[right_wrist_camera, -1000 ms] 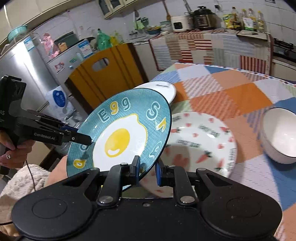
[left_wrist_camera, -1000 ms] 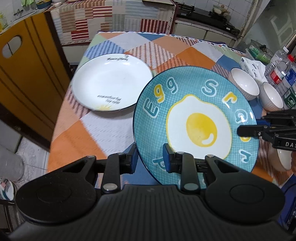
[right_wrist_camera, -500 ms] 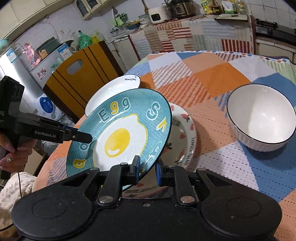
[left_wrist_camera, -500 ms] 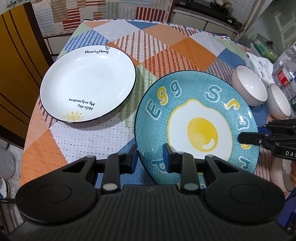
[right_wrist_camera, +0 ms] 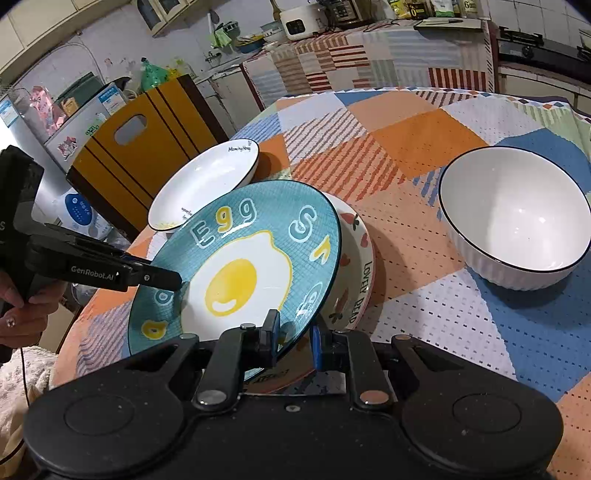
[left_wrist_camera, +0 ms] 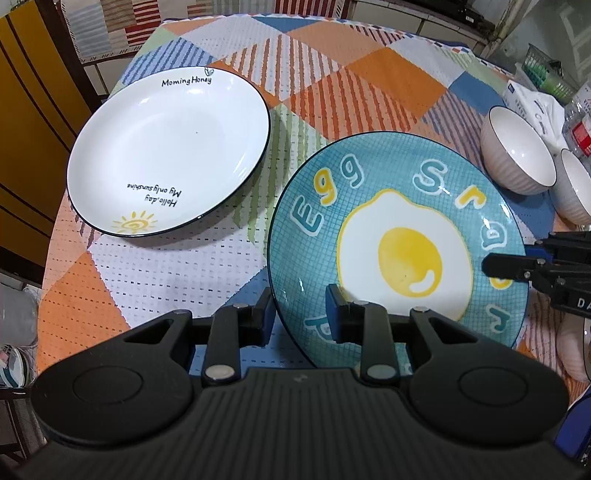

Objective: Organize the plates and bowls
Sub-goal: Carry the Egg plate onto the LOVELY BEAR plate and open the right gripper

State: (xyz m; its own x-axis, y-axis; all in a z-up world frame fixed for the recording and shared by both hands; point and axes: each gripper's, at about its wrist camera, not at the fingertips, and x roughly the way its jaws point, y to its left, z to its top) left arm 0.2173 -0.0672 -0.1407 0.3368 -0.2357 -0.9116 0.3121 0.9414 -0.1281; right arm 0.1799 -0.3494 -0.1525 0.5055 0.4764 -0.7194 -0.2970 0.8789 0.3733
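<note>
Home kitchen: rice cooker (right_wrist_camera: pixel 297 24), fridge (right_wrist_camera: pixel 62 122), stove (right_wrist_camera: pixel 532 38), patchwork-clothed table (right_wrist_camera: pixel 424 122).

Egg plate (left_wrist_camera: pixel 399 236): glazed ceramic, glossy, fine printed grid, light glints on the yolk. White plate (left_wrist_camera: pixel 166 155): smooth gloss glaze, thin dark rim. Bowl (right_wrist_camera: pixel 517 218): shiny inside, ribbed matt-looking outer wall. Cloth (left_wrist_camera: pixel 332 85) over the surface: woven patchwork fabric, dotted weave, matt. Left gripper (left_wrist_camera: pixel 299 317): matt black plastic, ribbed body, metal pins; blue pads on the fingers (left_wrist_camera: pixel 334 314).

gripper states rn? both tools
Left tool: closed on the egg plate rim.
Right tool: closed on the same plate's opposite rim.
</note>
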